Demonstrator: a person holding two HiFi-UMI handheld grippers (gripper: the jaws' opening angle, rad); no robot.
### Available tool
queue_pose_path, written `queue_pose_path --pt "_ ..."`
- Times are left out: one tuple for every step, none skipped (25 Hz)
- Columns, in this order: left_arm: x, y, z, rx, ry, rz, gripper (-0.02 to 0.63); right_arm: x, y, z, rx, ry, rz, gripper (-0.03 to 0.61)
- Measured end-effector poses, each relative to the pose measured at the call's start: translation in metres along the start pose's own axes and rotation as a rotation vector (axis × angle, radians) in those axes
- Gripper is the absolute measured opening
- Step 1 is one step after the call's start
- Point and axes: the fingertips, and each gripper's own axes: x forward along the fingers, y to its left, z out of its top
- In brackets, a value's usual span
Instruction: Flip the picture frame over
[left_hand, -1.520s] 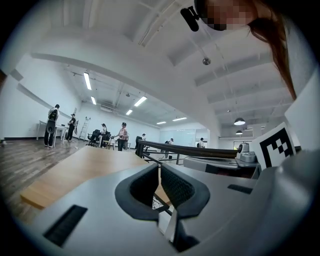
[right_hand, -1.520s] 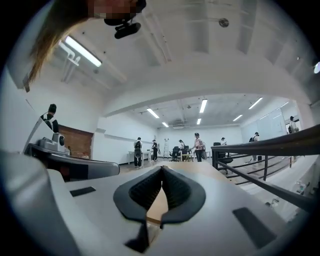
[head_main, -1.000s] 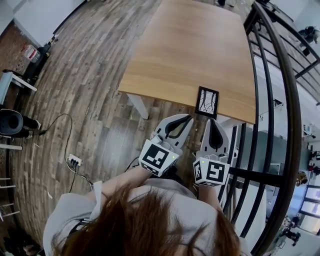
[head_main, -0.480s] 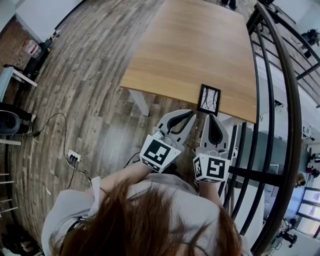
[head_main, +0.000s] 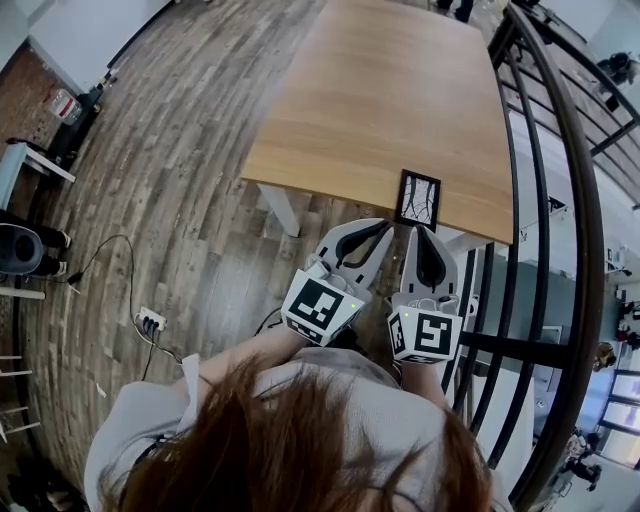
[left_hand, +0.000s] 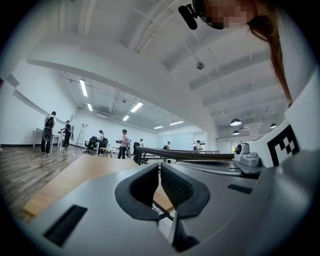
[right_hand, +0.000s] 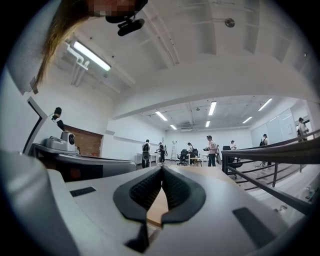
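A small black picture frame (head_main: 418, 199) lies flat on the wooden table (head_main: 380, 100), close to its near edge on the right, with a pale picture of dark lines facing up. Both grippers hover just short of that edge, level and pointing at the table. My left gripper (head_main: 384, 230) (left_hand: 160, 167) is to the frame's lower left, its pads together with nothing between them. Directly below the frame, my right gripper (head_main: 428, 233) (right_hand: 162, 170) is also shut and empty. Neither gripper touches the frame.
A black metal railing (head_main: 560, 250) curves along the right, close to the right gripper. The table stands on white legs (head_main: 280, 212) over a wood-plank floor (head_main: 180, 200), which has a power strip (head_main: 148, 320) and cable. Several people stand far off (left_hand: 50, 132).
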Motion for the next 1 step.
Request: queue_pose_path --pt "-0.0001 0.0002 0.0006 -0.001 -0.001 0.001 0.020 -0.0002 -0.0003 0.0005 0.001 0.001 -0.001 0.015"
